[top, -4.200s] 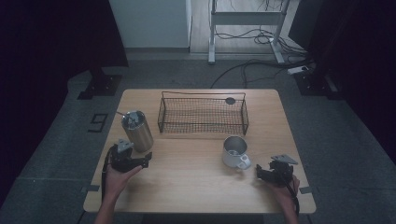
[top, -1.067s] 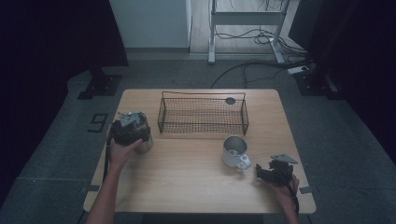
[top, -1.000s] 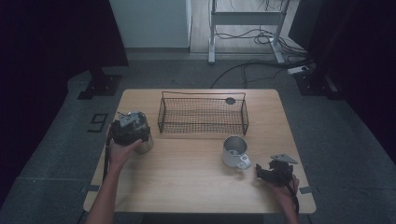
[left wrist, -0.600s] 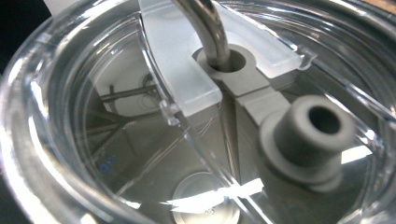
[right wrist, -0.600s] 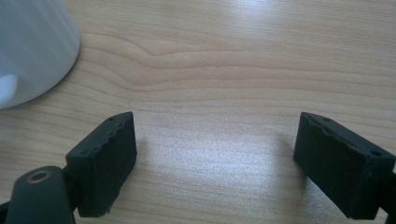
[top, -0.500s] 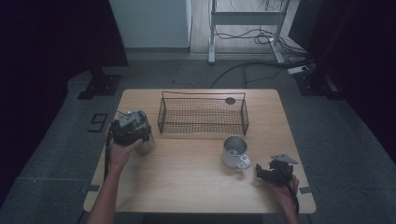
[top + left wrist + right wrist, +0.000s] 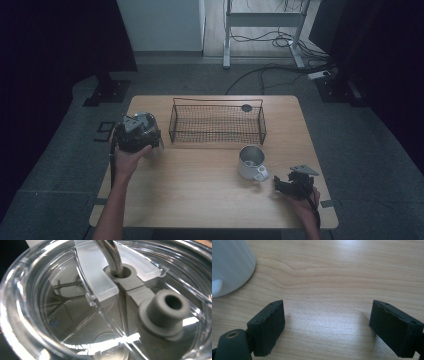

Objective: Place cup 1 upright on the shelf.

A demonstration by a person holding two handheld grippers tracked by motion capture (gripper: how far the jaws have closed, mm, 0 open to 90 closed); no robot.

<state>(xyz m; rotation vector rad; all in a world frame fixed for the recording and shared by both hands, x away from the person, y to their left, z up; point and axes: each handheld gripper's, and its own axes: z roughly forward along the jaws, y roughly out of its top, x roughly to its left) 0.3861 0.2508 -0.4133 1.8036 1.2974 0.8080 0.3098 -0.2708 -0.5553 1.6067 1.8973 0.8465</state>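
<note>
Left of the wire basket (image 7: 217,121), left tool (image 7: 137,132) sits over the tumbler lid (image 7: 105,302), grip unclear; right tool (image 7: 327,325) wide, mug (image 7: 251,162) nearer

Wire basket (image 7: 217,121) at the table's (image 7: 200,200) far middle, a small round disc (image 7: 246,107) by its far right corner. Mug (image 7: 251,162) in front of the basket's right end, toward the near right. Right gripper (image 7: 285,184) just right of and nearer than the mug, low on the table, jaws pointing left toward it; in the right gripper view, mug (image 7: 229,265) at upper left, apart from the jaws. Left gripper (image 7: 136,134) at the table's left edge, just left of the basket's left end, directly over a lidded tumbler (image 7: 105,305); straw (image 7: 110,255) through the lid's hole, a round plug (image 7: 170,310) beside it.
</note>
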